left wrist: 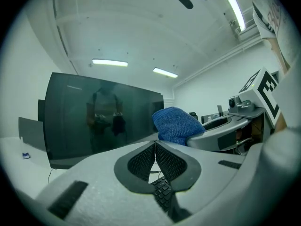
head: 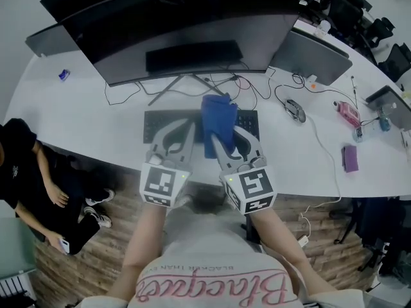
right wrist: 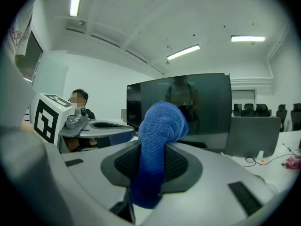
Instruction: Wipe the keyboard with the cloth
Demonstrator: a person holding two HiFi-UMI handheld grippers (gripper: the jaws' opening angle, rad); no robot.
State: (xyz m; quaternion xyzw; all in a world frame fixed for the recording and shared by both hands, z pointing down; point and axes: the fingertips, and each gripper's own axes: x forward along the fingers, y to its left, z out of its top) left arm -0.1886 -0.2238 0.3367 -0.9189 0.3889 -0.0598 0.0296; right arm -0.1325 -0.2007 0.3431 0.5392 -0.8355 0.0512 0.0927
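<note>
A black keyboard (head: 155,123) lies on the white desk in front of the curved monitor. My right gripper (head: 221,132) is shut on a blue cloth (head: 217,115), which bunches up above the keyboard's right half. In the right gripper view the cloth (right wrist: 157,149) fills the space between the jaws and sticks out past them. My left gripper (head: 186,128) hovers over the keyboard's middle, shut with nothing in it; its pads (left wrist: 146,159) meet, and a few keys (left wrist: 162,188) show below them. The cloth (left wrist: 175,123) rises to the right of it.
A large curved monitor (head: 186,24) on a stand sits behind the keyboard, with cables (head: 257,92) trailing right. A mouse (head: 295,109), a pink object (head: 349,113) and a purple object (head: 350,157) lie on the desk (head: 83,127) to the right. A seated person (head: 38,185) is at the left.
</note>
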